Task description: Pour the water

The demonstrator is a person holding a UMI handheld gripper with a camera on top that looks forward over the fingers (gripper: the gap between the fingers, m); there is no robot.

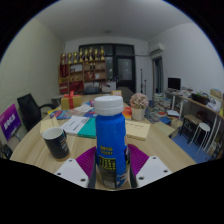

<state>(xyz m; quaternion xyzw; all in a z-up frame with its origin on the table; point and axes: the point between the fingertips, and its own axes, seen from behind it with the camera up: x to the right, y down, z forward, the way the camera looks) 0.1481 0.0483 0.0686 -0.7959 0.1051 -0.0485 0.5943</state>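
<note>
Mug (pixel 56 142): dark, upright, toward the tabletop's (pixel 160 145) left edge, just left of the bottle; contents not visible. Bottle (pixel 111 140): blue, white cap still on, upright, clamped between the gripper's (pixel 112 168) fingers, purple pads (pixel 86 160) pressing both sides. Papers (pixel 137 129): right of the bottle, mid-table. Progress: bottle grasped; uncapping and pouring judged still outstanding.

The hand-held gripper (pixel 110 172) clamps an upright blue, white-capped bottle (pixel 111 140) between both purple pads (pixel 86 160), with a dark mug (pixel 55 142) on the desk (pixel 160 145) just beyond its left finger.
</note>
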